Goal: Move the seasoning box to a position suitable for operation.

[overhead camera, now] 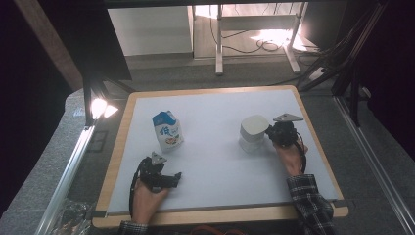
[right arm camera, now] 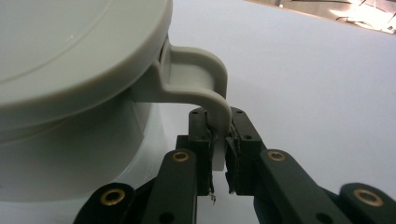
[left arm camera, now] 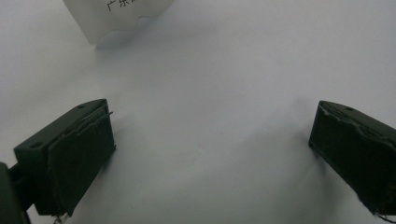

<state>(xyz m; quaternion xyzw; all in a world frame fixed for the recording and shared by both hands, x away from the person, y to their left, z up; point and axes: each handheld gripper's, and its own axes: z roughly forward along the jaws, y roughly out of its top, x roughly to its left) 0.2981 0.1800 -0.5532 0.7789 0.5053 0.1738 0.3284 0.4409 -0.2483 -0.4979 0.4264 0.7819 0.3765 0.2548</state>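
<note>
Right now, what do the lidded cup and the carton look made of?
Lidded cup: likely moulded plastic, matte pale grey lid, whiter body; smooth, with a one-piece curved handle clamped in the right hand-held gripper. Carton: looks like printed paperboard, gabled top, slightly glossy blue-white print.

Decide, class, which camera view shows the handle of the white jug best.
The right gripper view: the handle sits close up, curving down from the lid into the right gripper, whose pads are clamped on it. In the high view the white jug is small and its handle is hidden beside the gripper. The left gripper view gives nothing of the handle.
</note>
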